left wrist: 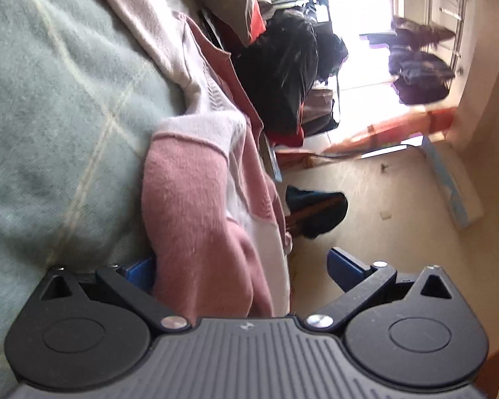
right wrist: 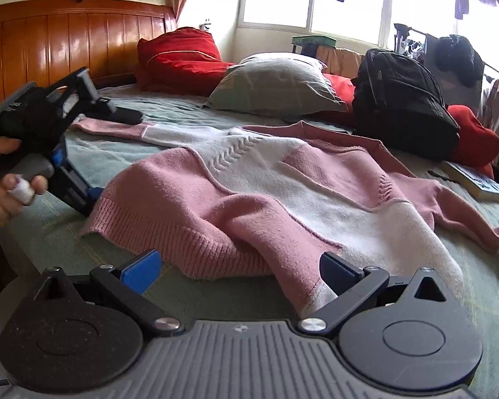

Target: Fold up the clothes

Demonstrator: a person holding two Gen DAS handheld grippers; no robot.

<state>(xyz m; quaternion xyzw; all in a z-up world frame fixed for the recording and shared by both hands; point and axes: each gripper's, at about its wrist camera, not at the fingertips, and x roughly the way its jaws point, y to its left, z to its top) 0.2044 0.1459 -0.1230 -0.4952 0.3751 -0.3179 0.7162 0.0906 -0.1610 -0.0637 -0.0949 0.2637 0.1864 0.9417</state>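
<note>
On the left of the right wrist view, a hand point(right wrist: 0, 179) holds the left hand-held gripper point(right wrist: 83, 196) at the left corner of the sweater's ribbed hem point(right wrist: 156, 232). In its own view the left hand-held gripper point(left wrist: 243, 266) stands wide, and the pink hem corner lies between its blue fingers point(left wrist: 344, 267) without being pinched.

In the middle, the pink and white sweater point(right wrist: 266, 183) lies spread on the green bed cover point(right wrist: 36, 232), not flat: a ridge of cloth rises near the hem, one sleeve point(right wrist: 116, 128) goes toward the headboard point(right wrist: 50, 36), and the other sleeve point(right wrist: 465, 219) lies to the right. It is not folded at this moment.

Further right and near the camera, the right hand-held gripper point(right wrist: 239, 272) is also wide, with the right hem corner between its fingers; the right finger touches the cloth.

Behind are a grey pillow point(right wrist: 272, 83), a black backpack point(right wrist: 406, 99) and a book point(right wrist: 475, 179).

To do the grasp well, I think both sides should close on the full thickness of the hem, at the same depth, so that front and back layers rise together. The knit looks soft and stretchy, so an even, gentle lift keeps the edge straight and the ridge can fall out.
</note>
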